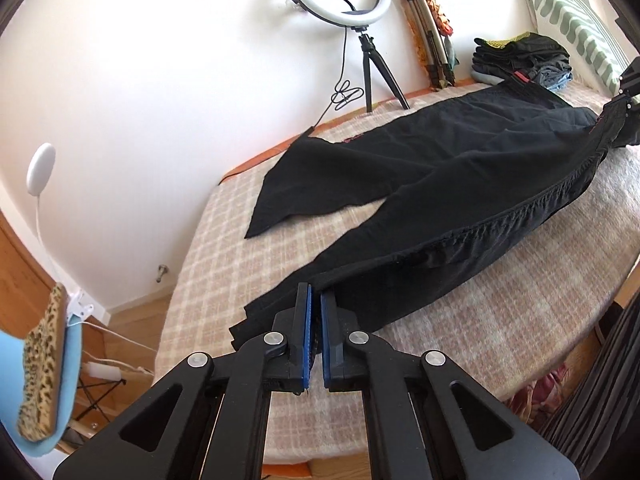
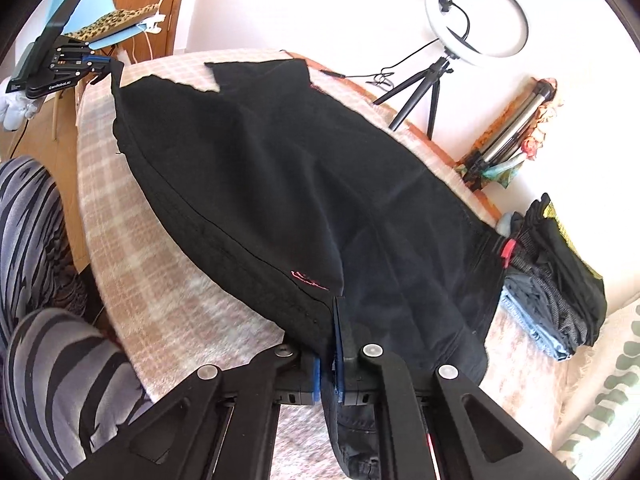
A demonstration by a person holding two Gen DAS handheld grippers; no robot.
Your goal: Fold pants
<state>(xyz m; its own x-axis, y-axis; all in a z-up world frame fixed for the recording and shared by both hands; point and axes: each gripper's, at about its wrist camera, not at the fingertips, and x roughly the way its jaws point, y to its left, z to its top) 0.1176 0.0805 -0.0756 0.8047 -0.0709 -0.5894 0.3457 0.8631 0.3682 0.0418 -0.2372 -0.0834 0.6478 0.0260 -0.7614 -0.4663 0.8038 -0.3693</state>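
Black pants (image 1: pixel 440 168) lie spread on the bed's checked blanket (image 1: pixel 224 248), their two legs splayed toward the left. My left gripper (image 1: pixel 316 294) is shut on the hem end of the nearer leg, which rises off the blanket. In the right wrist view it appears at the far upper left (image 2: pixel 112 66), pinching that same hem. My right gripper (image 2: pixel 334 320) is shut on the waist end of the pants (image 2: pixel 280 168), where cloth drapes over its left finger. It shows at the right edge of the left wrist view (image 1: pixel 614 106). The near side seam hangs taut between both grippers.
A stack of folded clothes (image 1: pixel 520 60) (image 2: pixel 560 272) sits at the waist end, beside a green-patterned pillow (image 1: pixel 572 20). A ring light on a small tripod (image 1: pixel 374 68) (image 2: pixel 424 80) stands against the wall. A person's striped trouser legs (image 2: pixel 48 380) are at the bed's near edge.
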